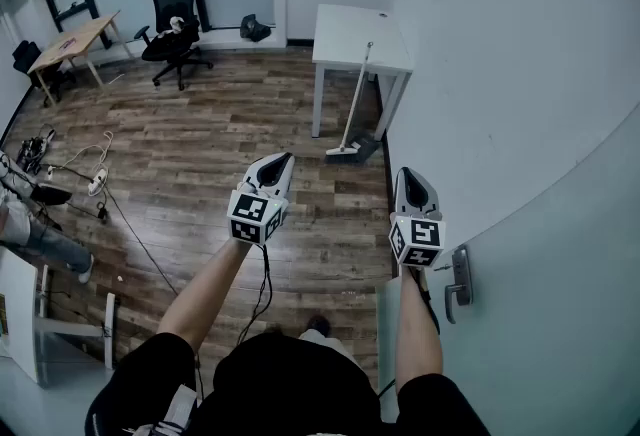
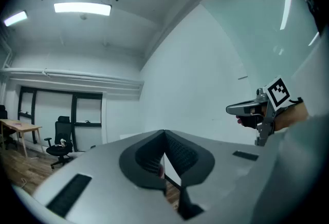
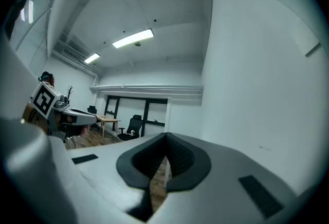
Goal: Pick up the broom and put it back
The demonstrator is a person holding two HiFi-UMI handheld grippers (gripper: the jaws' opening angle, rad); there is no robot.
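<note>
As I judge it, the task has barely begun. The broom (image 1: 357, 99) leans against the front edge of the white desk (image 1: 345, 29), its head on the wooden floor (image 1: 200, 164) by the desk leg, well ahead of me and untouched. I hold both tools level, pointing that way. My left gripper (image 1: 282, 160) is clenched on nothing, and my right gripper (image 1: 409, 174), near the wall, is likewise clenched and empty. Everything is left to do: approach, open a gripper, take the handle, lift, and put the broom back in its place, which I cannot identify from here.
</note>
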